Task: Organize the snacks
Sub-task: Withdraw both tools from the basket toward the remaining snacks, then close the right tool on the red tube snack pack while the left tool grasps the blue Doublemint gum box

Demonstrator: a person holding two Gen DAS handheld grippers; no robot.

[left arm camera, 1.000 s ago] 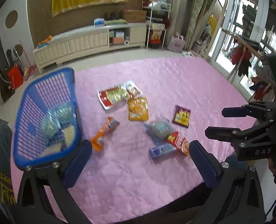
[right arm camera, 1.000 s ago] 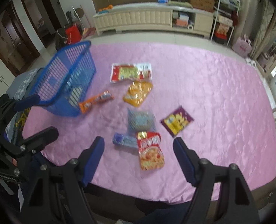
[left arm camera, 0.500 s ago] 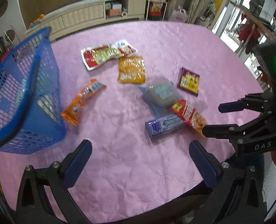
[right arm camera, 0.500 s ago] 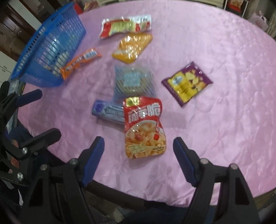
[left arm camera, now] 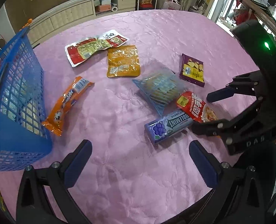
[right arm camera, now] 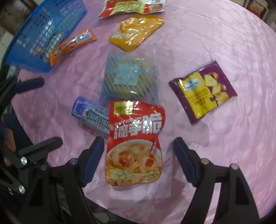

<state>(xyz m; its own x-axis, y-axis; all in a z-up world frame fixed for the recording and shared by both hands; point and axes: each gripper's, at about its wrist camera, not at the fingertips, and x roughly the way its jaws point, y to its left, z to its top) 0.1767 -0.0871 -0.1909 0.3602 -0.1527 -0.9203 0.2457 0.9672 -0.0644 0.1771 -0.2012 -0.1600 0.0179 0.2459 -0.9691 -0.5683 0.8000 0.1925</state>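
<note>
Several snack packs lie on the pink table cover. My right gripper is open, its fingers either side of a red noodle-snack pouch, also seen in the left wrist view. A purple Doublemint gum pack lies partly under that pouch. My left gripper is open and empty, just in front of the gum pack. A blue basket with some packs inside stands at the left.
Other packs: clear blue-striped bag, purple-yellow pouch, orange pouch, long red pack, orange bar against the basket. The table edge is close below both grippers. A low cabinet stands beyond the table.
Both grippers have moved down and forward toward the table. The right one now straddles the red pouch. The snacks have not moved.
</note>
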